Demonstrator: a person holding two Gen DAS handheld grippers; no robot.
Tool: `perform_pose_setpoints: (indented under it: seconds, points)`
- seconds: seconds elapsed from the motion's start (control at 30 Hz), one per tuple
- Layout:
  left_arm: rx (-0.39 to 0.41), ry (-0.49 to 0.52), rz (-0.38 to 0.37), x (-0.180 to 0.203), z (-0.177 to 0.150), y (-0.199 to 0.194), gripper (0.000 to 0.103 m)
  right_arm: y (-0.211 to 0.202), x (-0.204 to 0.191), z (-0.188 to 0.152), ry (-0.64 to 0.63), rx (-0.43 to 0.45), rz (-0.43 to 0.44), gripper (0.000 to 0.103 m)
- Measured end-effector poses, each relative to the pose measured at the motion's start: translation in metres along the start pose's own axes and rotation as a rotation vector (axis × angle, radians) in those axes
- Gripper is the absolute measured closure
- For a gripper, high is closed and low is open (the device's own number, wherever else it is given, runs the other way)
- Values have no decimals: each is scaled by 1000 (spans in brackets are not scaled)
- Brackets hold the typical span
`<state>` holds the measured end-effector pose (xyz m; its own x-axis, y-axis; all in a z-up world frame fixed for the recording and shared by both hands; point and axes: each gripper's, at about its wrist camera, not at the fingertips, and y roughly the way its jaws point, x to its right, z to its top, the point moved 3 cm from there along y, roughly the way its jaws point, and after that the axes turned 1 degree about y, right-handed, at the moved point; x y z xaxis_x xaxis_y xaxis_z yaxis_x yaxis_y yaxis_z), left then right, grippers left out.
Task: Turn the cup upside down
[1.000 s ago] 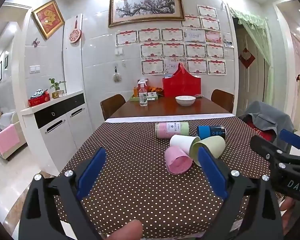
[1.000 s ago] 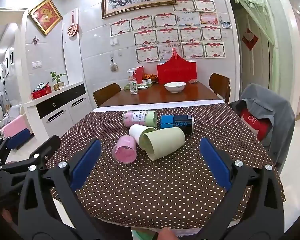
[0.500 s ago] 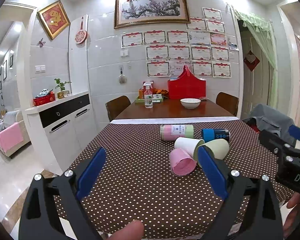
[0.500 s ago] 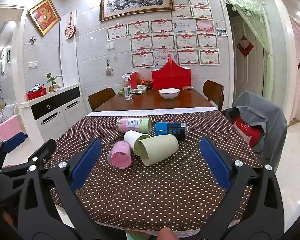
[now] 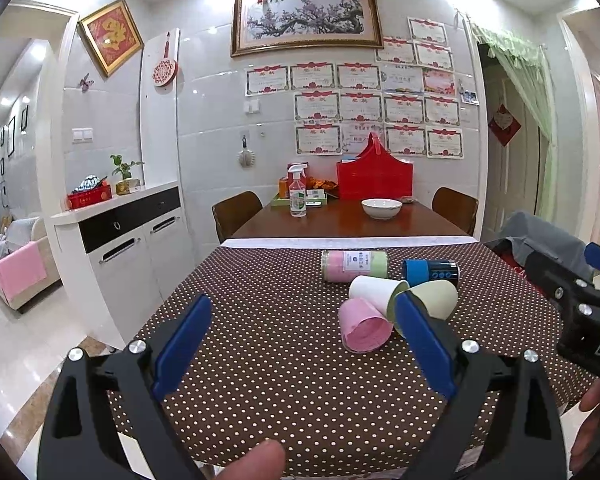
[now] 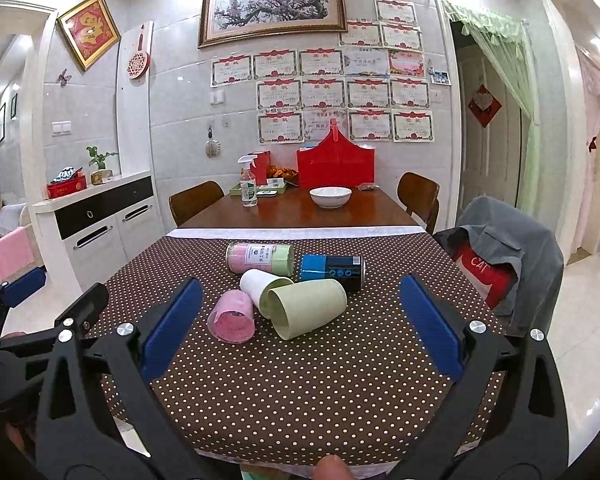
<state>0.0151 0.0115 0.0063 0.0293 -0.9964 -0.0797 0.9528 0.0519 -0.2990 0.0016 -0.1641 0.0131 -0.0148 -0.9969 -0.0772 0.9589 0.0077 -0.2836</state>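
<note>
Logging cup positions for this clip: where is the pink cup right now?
In the right wrist view the pink cup lies on its side on the dotted tablecloth, leftmost of three cups, beside the white cup, ahead of the open right gripper.

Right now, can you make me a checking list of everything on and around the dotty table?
Surface: brown dotted tablecloth over the near end of the table; bare wood beyond.
Job's things: pink cup, white cup and green cup, all lying on their sides, bunched together; none upside down yet.
Clutter: pink-and-green tin and blue-and-black can lying behind the cups; white bowl, spray bottle, red box at the far end.
Grippers: left gripper and right gripper both open, empty, short of the cups.
Cables: nothing seen.
Surroundings: chairs, one draped with a grey jacket; white cabinet; certificates on the wall.
</note>
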Motion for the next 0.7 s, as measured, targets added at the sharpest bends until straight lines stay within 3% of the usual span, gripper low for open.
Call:
perform_pose_setpoints:
  seconds: [0.2, 0.7]
  points:
    - [-19, -40, -23, -4, -1, -2, 11, -1, -1, 3, -7, 7, -6, 6]
    - [-12, -45, 16, -10, 1, -6, 11, -3, -3, 5, -13, 14, -10, 6]
